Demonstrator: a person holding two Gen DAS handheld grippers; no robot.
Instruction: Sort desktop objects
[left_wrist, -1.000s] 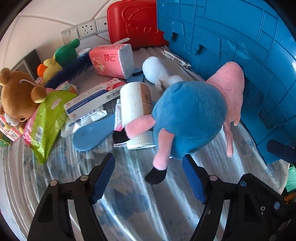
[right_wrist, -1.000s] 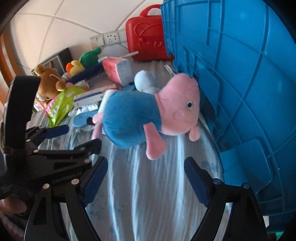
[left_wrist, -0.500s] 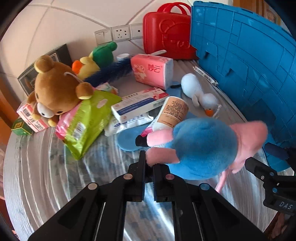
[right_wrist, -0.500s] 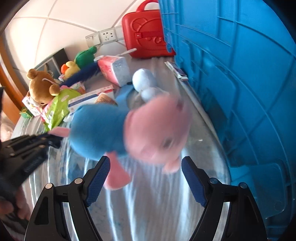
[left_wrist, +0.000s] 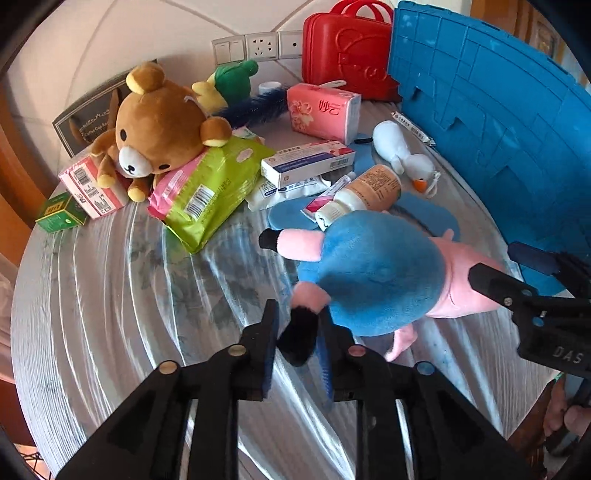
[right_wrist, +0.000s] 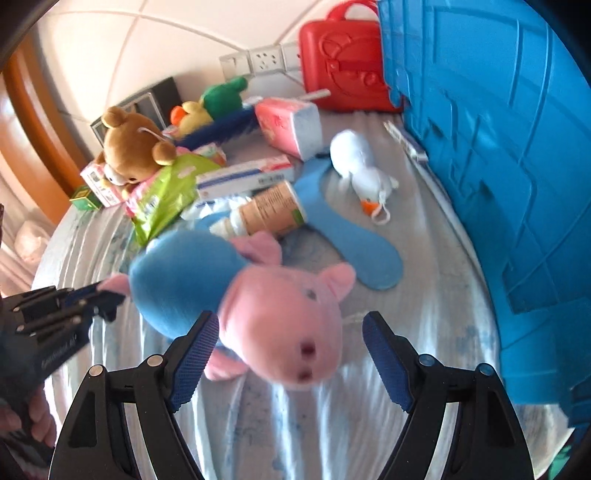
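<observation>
Jaws of the left gripper (left_wrist: 297, 341) have just been opening a little, with the black foot of the pink-and-blue plush pig (left_wrist: 373, 273) between them and seemingly pinched; the toy hangs low over the grey patterned tablecloth (left_wrist: 110, 295). Right gripper (right_wrist: 290, 354) stands wide apart around the pig's pink head, pads not pressing.

The step looks like carrying the pig toward the tall blue plastic crate (left_wrist: 491, 122), just beside on the right. Next calls for lifting it over the crate's rim, perhaps with the right gripper closing to steady it.

Soft toys count four: pig, one brown teddy bear (left_wrist: 159, 122), one white plush goose (left_wrist: 400, 155), one green-and-yellow plush duck (left_wrist: 225, 83). One red plastic case (left_wrist: 343, 62).
</observation>
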